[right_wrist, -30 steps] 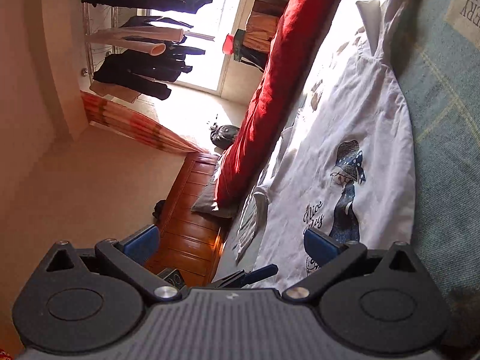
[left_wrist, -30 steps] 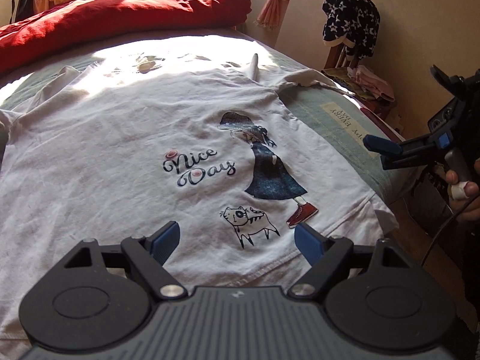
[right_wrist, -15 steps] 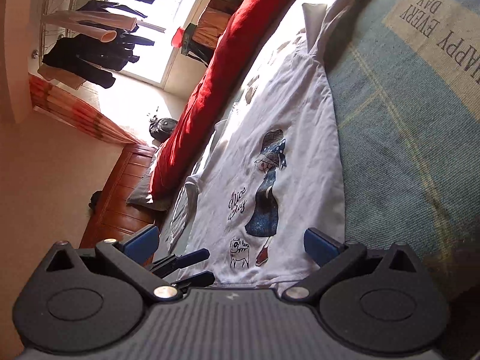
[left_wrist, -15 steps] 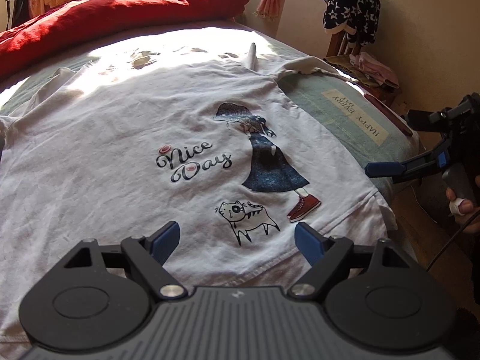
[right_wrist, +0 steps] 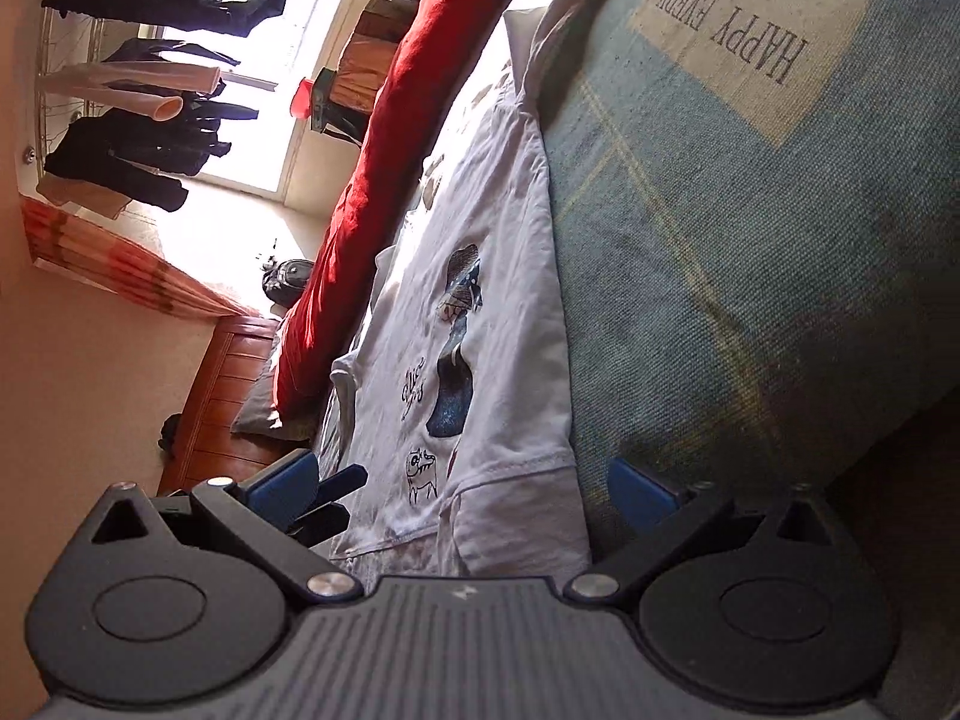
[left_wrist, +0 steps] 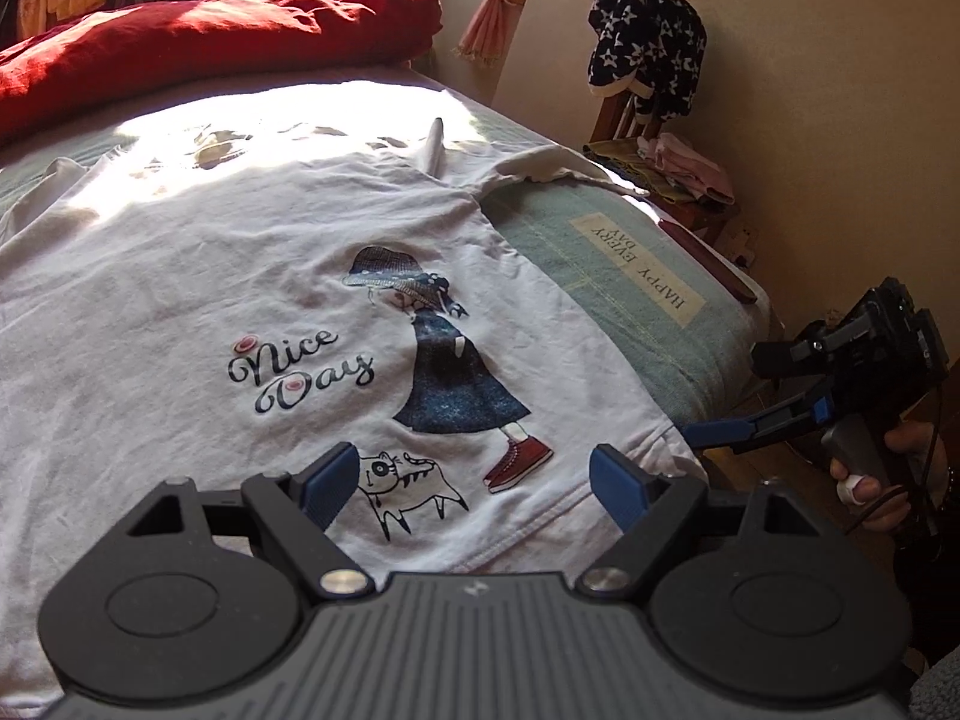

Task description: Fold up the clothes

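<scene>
Left wrist view: left gripper [left_wrist: 474, 480], jaws spread wide, holding nothing, poised over the hem of the shirt [left_wrist: 180, 312].
Shirt: white tee lying flat, print side up, on the bed [left_wrist: 618, 300]; hem nearest, collar farthest.
Print: a cat [left_wrist: 408, 492] between the blue fingers [left_wrist: 327, 480], then the words "Nice Day" and a girl in a blue dress.
Right gripper [left_wrist: 720, 432]: off the bed's right edge, just beside the hem corner, held by a hand [left_wrist: 882, 480]; from here only one blue finger shows clearly.
Bed cover: teal weave with a "HAPPY EVERY DAY" label [left_wrist: 636, 270], bare to the right of the shirt.
Sun patch: bright across the collar end of the shirt.
Quilt [left_wrist: 210, 42]: red, rolled along the far side of the bed.
Chair [left_wrist: 648, 114]: by the wall, a starred garment [left_wrist: 648, 42] draped on its back.
Right wrist view: camera rolled sideways; right gripper's jaws apart, empty, one finger [right_wrist: 642, 492] on each side of the hem corner; whether either touches the cloth cannot be told.
Left gripper tips: visible past the shirt's hem at lower left.
Window [right_wrist: 288, 78]: far end of the room, dark clothes [right_wrist: 144, 144] hanging before it.
</scene>
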The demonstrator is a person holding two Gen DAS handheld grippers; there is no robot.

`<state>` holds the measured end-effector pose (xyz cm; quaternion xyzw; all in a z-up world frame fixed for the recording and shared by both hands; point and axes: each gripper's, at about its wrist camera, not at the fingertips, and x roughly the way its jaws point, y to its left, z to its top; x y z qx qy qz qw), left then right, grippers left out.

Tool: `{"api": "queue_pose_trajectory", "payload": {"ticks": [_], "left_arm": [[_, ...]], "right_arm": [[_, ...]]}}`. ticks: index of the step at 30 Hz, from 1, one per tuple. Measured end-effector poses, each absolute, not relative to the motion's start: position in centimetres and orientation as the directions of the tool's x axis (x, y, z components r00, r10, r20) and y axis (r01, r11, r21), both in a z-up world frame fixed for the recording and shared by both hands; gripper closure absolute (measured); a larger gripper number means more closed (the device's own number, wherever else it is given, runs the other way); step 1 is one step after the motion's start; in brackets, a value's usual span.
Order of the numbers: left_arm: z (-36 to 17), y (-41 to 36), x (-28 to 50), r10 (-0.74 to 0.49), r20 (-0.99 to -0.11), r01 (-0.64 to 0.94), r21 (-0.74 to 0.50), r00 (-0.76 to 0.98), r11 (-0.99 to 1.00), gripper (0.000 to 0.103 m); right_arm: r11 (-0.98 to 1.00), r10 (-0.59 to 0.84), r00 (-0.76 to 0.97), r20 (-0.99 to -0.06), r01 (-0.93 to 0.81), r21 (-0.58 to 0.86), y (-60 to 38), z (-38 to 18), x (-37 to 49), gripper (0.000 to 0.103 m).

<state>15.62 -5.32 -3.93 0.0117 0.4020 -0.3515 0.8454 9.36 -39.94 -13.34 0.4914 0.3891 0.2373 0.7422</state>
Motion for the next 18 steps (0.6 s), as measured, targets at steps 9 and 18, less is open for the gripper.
{"api": "queue_pose_trajectory", "payload": {"ticks": [9,18], "left_arm": [[-3.8,-8.0,15.4,-0.615,-0.682,0.65,-0.265,0.395,0.712,0.019],[-4.7,-10.9,15.9,-0.663,-0.685,0.72,-0.291,0.303,0.63,0.019]], "right_arm": [[0.269,0.807,0.542,-0.235,0.017,0.963,-38.1,-16.1,8.5,0.0],[0.184,0.797,0.59,-0.128,-0.036,0.982,-38.8,-15.6,10.5,0.0]]}}
